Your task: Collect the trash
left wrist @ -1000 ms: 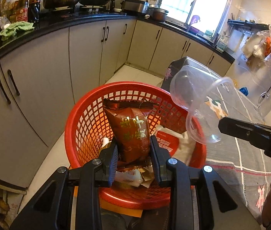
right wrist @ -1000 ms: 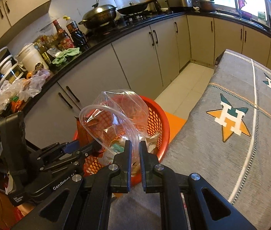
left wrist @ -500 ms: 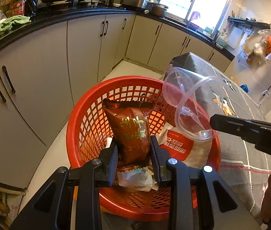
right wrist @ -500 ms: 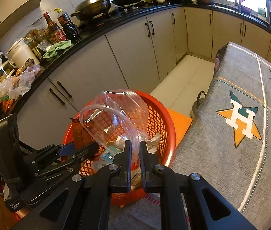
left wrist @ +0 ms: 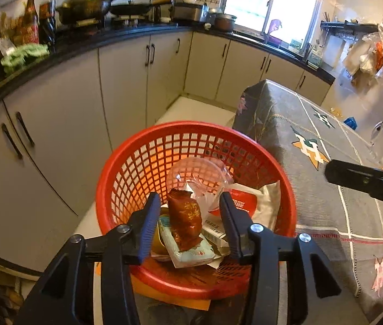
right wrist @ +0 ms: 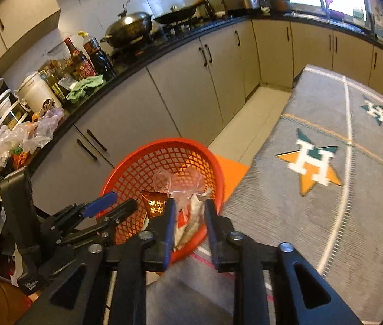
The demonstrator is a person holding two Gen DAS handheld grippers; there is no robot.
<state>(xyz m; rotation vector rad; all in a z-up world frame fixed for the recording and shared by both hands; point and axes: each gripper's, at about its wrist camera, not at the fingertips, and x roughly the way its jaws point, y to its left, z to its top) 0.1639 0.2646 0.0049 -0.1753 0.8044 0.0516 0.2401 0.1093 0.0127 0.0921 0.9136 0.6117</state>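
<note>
The red basket is sitting beside the grey-clothed table, holding the clear plastic container and the brown snack packet. The left gripper and right gripper are both hanging over the basket with jaws spread, gripping nothing.

Grey patterned tablecloth over table, red basket at its edge — trash inside

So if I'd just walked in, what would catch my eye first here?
Probably the bright red basket beside the grey-clothed table, with a brown snack packet and a clear plastic cup lying in it among other wrappers. Right above it hang the left claw and the right claw, both open and holding nothing.
</note>
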